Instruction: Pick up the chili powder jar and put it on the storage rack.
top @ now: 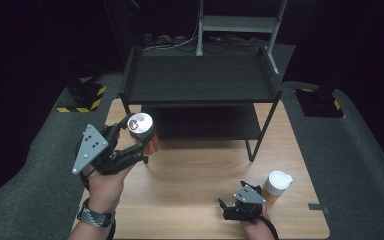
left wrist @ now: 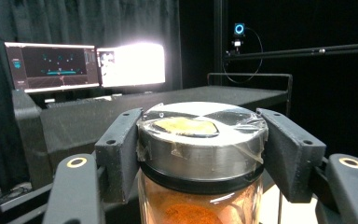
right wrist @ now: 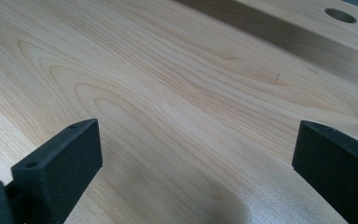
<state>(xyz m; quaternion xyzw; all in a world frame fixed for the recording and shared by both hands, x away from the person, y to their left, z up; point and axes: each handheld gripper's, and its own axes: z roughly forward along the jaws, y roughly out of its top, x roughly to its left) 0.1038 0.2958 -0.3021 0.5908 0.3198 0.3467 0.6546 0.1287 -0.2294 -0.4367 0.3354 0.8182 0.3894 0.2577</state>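
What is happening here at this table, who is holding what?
A person works at a wooden table with a gripper in each hand. The left gripper is clamped on a glass jar of orange powder, its jaws pressing on the metal lid, in front of a black two-level shelf. The right gripper is open and holds nothing, low over bare wood. A white-lidded cup stands beside it.

No lettering, brand or number can be read anywhere. The jar's metal lid, under clear film, carries no legible label; the two monitors behind the shelf show graphics too small or glared to read. Yellow-and-black hazard stripes mark the floor bases, wordless.
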